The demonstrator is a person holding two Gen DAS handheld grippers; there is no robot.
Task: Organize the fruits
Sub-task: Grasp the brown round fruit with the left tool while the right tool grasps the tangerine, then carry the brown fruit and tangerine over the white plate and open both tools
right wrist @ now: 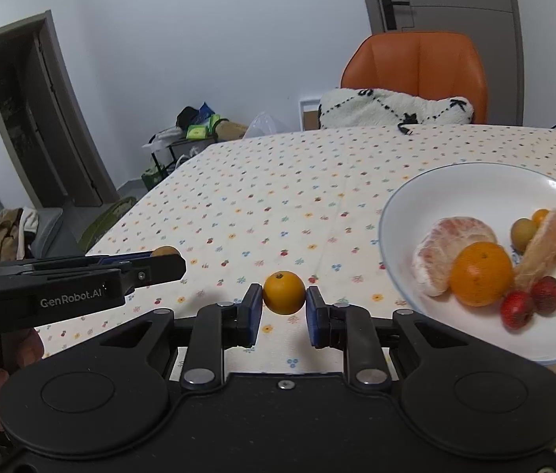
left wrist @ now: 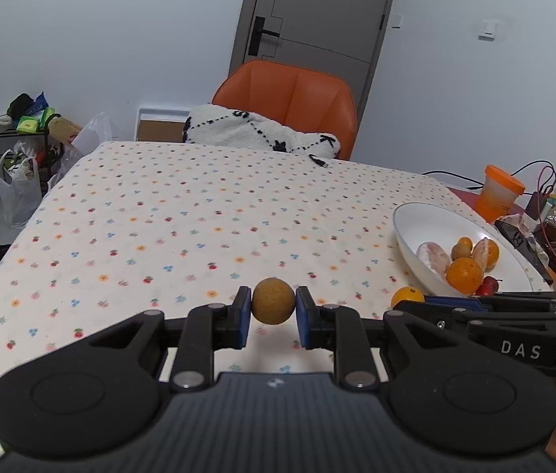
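**Both grippers loaded, bowl to the right**

Left gripper pinches a brown round fruit; the right gripper clamps a small orange, both above the tablecloth. Carrying step, seemingly. Next: over the white bowl's rim, then release.

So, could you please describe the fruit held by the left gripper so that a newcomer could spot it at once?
Start at the white bowl of fruit on the floral tablecloth, then look left past the small orange beside the bowl. There the left gripper pinches a small brown fruit between its blue pads. Its dull, rough tan skin sets it apart from the glossy oranges.
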